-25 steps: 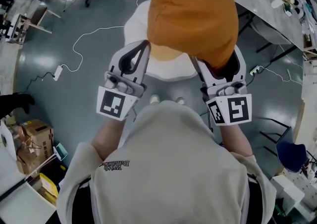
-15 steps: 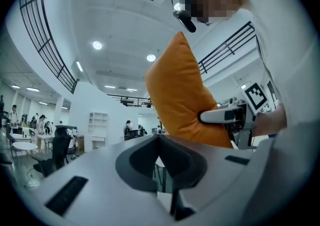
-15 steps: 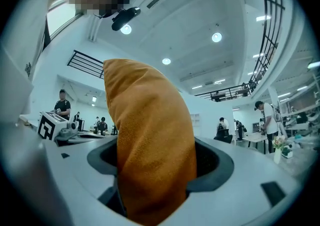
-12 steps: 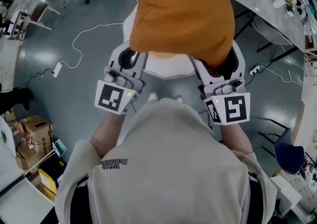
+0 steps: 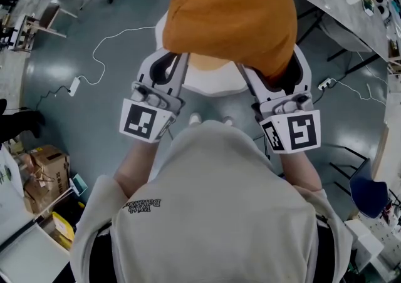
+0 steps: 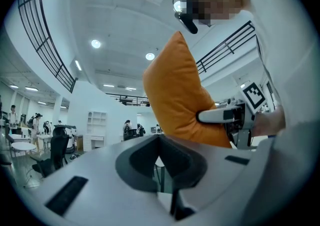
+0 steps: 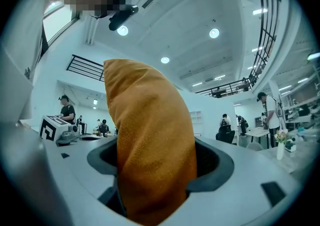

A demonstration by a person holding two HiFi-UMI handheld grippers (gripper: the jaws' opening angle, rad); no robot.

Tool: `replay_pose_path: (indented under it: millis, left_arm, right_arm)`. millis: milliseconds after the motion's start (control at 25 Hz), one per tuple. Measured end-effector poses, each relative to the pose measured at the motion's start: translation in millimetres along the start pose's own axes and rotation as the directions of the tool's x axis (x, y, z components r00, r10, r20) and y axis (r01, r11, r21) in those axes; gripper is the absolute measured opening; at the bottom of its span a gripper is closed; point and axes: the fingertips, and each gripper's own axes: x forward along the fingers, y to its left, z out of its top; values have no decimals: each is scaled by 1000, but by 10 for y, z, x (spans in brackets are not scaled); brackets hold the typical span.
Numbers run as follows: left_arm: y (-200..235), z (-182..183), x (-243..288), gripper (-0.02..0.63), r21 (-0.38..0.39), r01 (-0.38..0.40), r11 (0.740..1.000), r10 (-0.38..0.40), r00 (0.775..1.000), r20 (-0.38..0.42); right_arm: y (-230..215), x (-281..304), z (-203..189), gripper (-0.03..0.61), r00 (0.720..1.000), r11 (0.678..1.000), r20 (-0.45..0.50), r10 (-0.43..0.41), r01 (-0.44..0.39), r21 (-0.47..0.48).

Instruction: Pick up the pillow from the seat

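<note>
Orange pillow (image 5: 232,15) held aloft above the white seat (image 5: 213,84) by the right gripper (image 5: 276,81).

The pillow is seen lifted clear of the seat, which stands on the grey floor (image 5: 113,19) directly beneath it. In the right gripper view, the pillow's lower edge is clamped between the jaws, which are spread fairly wide around the bunched fabric, and the rest of the pillow rises upright beyond them. The left gripper (image 5: 172,69) is raised at the pillow's lower left corner, on the seat's left side. In the left gripper view, its jaws are drawn together with nothing between them, and the pillow is seen off to their right.
</note>
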Motion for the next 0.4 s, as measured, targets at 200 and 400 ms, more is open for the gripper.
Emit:
replay_pose_path:
  millis: [200, 400]
  left_arm:
    - [-8, -24, -34, 9, 4, -2, 1000, 2, 1000, -2]
    - [-44, -22, -31, 9, 3, -7, 1000, 7, 1000, -3]
  right_arm:
    - [42, -20, -26, 383, 1000, 1000, -6, 7, -7, 8]
    - [20, -49, -20, 383, 1000, 1000, -8, 9, -9, 8]
